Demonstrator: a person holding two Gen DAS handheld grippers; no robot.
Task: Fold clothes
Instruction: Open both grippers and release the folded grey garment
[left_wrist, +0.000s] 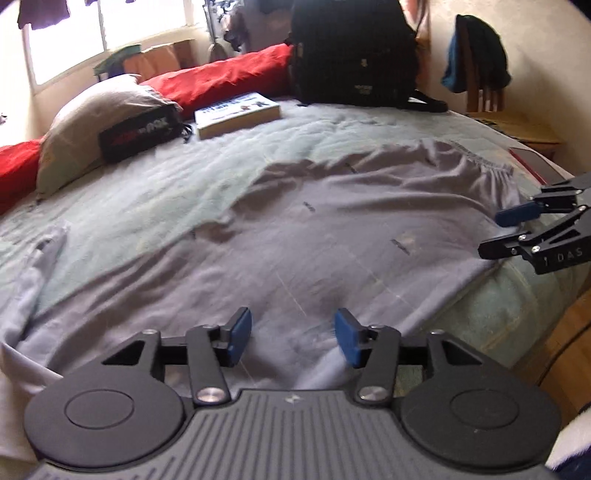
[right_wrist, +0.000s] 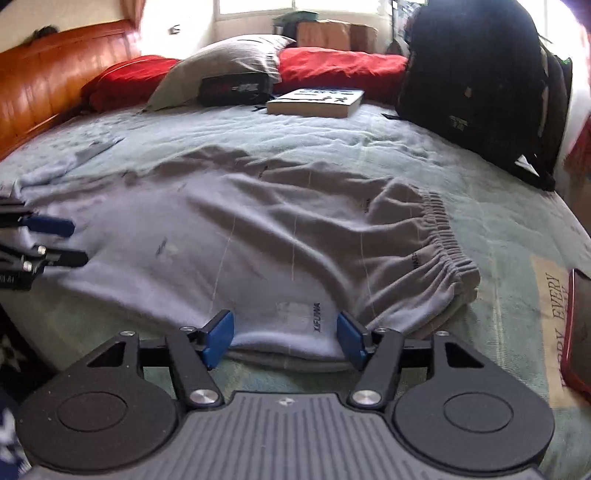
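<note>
Grey sweatpants lie spread on the pale green bedspread, doubled over, with the elastic waistband bunched at the right. My left gripper hovers over the near part of the cloth, open, with nothing pinched between its blue pads. My right gripper stands open at the near folded edge of the sweatpants; the cloth's edge lies between the pads untouched. Each gripper shows in the other's view: the right gripper at the bed's right edge, the left gripper at the left.
Toward the head of the bed lie a grey pillow, red pillows, a black pouch, a book and a black backpack. A red-cased device lies at the right. A wooden headboard and a chair flank the bed.
</note>
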